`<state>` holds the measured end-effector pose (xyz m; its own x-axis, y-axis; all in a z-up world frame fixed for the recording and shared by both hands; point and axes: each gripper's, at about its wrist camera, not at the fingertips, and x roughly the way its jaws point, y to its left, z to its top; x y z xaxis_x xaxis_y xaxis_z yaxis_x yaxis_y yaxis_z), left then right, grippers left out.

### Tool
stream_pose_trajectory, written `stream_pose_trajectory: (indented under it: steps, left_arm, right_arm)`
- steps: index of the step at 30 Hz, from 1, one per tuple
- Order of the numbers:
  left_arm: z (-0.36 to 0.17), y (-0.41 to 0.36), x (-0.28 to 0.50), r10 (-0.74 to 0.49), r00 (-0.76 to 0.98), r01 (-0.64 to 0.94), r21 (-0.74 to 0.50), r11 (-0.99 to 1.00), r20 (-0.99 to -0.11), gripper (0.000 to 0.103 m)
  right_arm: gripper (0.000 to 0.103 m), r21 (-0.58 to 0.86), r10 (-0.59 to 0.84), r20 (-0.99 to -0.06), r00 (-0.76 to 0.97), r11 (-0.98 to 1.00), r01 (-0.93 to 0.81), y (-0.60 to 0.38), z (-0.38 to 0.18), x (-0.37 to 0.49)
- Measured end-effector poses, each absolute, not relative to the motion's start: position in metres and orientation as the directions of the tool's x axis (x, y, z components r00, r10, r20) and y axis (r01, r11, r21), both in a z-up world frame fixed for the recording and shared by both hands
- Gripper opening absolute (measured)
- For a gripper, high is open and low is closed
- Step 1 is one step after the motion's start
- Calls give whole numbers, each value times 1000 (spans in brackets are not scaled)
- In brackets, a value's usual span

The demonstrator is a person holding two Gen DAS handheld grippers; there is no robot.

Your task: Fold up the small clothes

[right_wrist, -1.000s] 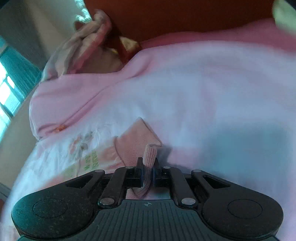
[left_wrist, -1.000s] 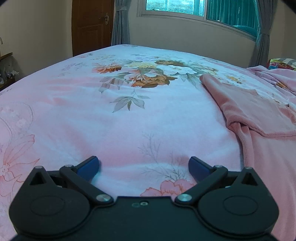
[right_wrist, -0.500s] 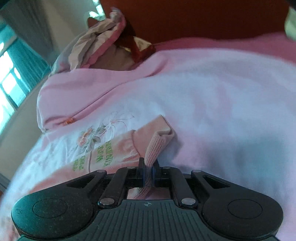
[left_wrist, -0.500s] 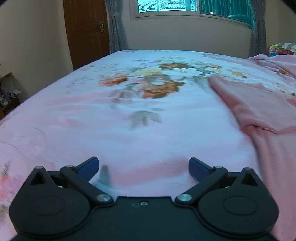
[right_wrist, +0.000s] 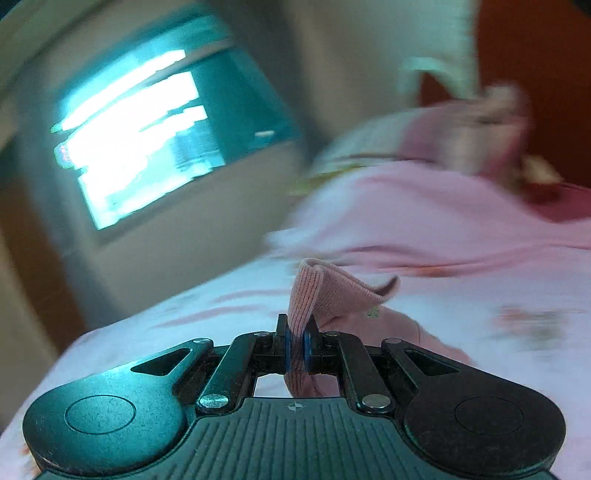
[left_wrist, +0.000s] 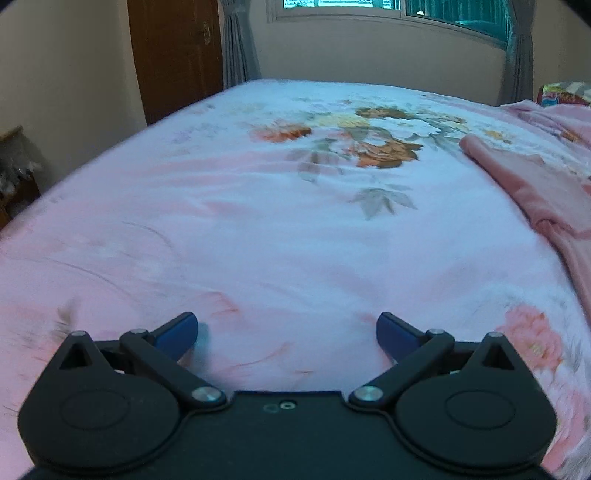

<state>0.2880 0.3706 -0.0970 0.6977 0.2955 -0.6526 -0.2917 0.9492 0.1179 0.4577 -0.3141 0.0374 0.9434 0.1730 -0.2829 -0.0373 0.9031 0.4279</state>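
Note:
A pink garment (left_wrist: 539, 188) lies spread on the floral bedsheet (left_wrist: 258, 221) at the right edge of the left wrist view. My left gripper (left_wrist: 286, 328) is open and empty, low over the sheet and well left of the garment. My right gripper (right_wrist: 294, 341) is shut on the garment's ribbed pink cuff (right_wrist: 317, 291), which stands lifted above the sheet; the rest of the garment (right_wrist: 384, 328) trails under and behind the jaws. The right wrist view is blurred by motion.
A heap of pink bedding (right_wrist: 461, 147) lies at the bed's far end, also at the right of the left wrist view (left_wrist: 554, 114). A window (left_wrist: 369, 3), curtains and a brown door (left_wrist: 173, 55) stand beyond the bed. A dark side table (left_wrist: 14, 177) is at the left.
My right gripper has lifted the cuff and swung left, so the window has come into view. My left gripper has shifted left, away from the garment, and stayed open.

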Motion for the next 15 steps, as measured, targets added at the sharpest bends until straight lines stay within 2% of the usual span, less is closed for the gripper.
stream_pose_trajectory:
  steps: [3, 6, 8, 11, 13, 15]
  left_arm:
    - [-94, 390, 275, 357, 685, -350, 143, 926, -635, 102]
    - [-102, 412, 261, 414, 646, -430, 143, 891, -641, 102]
    - [-109, 425, 250, 391, 651, -478, 49, 877, -651, 102]
    - [-114, 434, 242, 366, 674, -495, -24, 869, -641, 102]
    - [-115, 433, 242, 371, 673, -496, -18, 868, -640, 102]
    - [-116, 432, 244, 378, 671, -493, -4, 870, -637, 102]
  right_arm:
    - [6, 416, 328, -273, 904, 888, -197, -211, 36, 468]
    - [6, 378, 458, -310, 833, 863, -334, -108, 13, 468]
    - [6, 353, 535, -366, 762, 837, -418, -51, -15, 464]
    - [7, 262, 544, -545, 638, 833, -487, 20, -71, 463]
    - [7, 251, 528, -575, 625, 841, -479, 29, -95, 460]
    - [7, 288, 537, -548, 641, 841, -459, 17, -101, 461]
